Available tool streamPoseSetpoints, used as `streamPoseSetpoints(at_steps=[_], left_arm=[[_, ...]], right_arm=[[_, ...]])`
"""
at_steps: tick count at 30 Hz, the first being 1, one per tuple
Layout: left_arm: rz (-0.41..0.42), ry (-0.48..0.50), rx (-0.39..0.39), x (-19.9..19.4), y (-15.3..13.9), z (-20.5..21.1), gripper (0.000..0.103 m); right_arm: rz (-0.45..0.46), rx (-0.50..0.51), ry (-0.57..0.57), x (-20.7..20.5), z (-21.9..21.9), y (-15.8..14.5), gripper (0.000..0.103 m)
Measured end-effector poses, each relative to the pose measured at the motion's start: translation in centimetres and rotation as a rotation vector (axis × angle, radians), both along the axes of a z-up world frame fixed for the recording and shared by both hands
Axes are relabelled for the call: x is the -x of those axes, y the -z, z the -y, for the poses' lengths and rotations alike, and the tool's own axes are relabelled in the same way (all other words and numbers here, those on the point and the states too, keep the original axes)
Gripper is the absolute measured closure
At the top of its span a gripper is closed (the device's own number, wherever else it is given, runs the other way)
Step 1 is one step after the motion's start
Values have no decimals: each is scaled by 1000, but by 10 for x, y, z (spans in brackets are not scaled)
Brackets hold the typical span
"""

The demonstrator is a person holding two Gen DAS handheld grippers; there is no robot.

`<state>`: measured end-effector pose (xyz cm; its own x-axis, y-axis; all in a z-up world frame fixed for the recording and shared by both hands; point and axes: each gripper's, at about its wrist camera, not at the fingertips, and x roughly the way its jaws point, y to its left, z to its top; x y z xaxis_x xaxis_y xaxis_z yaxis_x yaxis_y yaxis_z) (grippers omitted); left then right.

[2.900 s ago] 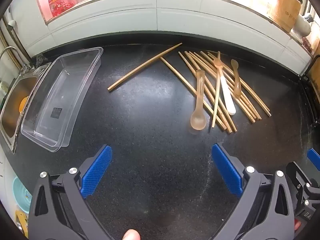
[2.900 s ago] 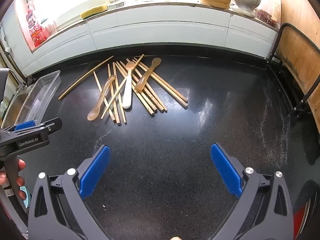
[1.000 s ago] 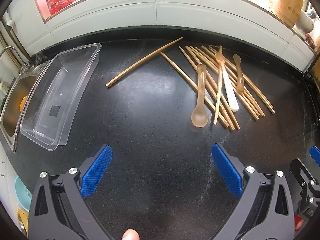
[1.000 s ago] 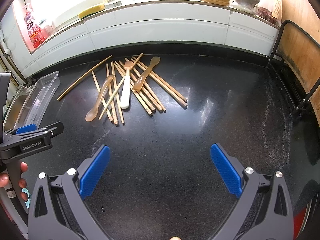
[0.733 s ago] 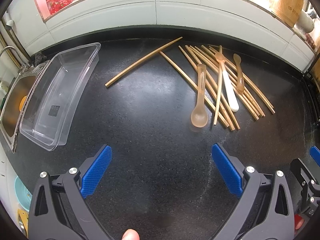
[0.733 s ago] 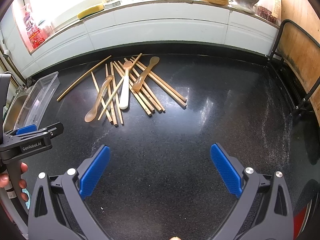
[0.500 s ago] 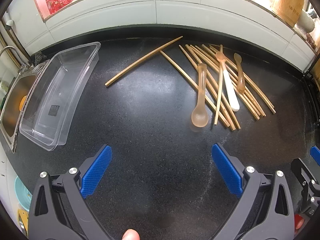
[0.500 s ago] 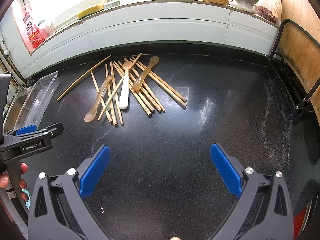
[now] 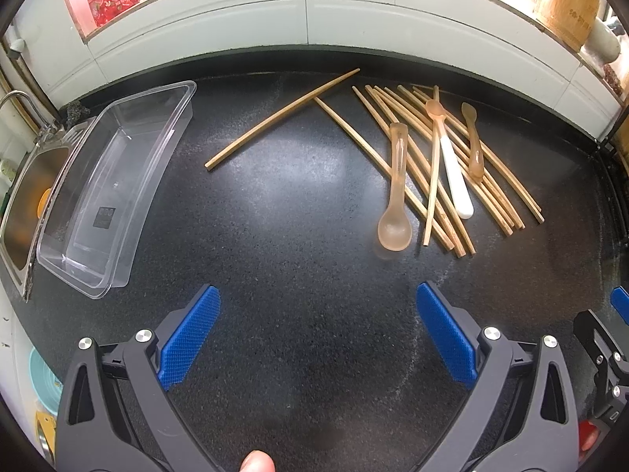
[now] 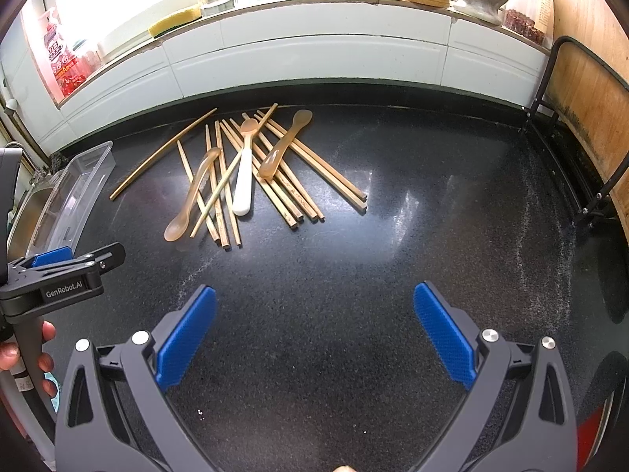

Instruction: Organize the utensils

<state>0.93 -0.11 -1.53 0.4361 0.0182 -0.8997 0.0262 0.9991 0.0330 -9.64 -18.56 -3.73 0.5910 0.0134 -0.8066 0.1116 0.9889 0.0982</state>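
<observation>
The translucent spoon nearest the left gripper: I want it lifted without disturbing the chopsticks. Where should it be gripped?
Probably at the neck of the translucent spoon, just above its bowl, which lies clear of the chopsticks on bare counter. Come from above, fingers straddling the narrow handle; its upper end rests among the sticks.

Tan chopsticks (image 9: 412, 157), blk speckled counter (image 9: 283, 216)

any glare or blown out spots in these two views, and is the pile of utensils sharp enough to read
Right wrist view: the window ledge is blown out white, with pale glare streaks on the black counter. Left wrist view: a soft glare patch sits mid-counter; fisheye bends the white tiled wall. The chopsticks and translucent spoon are sharp in both.
</observation>
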Motion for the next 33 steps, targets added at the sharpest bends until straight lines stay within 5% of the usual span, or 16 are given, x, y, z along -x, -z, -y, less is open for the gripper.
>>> streamPoseSetpoints(at_steps=[21,27,33], left_arm=[[-30,30,-6,-31,15,0,6],[-25,80,-30,-53,20,2,6],[43,219,-138,-88,21,5,6]], right_arm=[[-35,-7,8,-35,2,10,5],[-46,-34,17,-64,2,13,5],[-46,-44,4,-103,-9,10,5]])
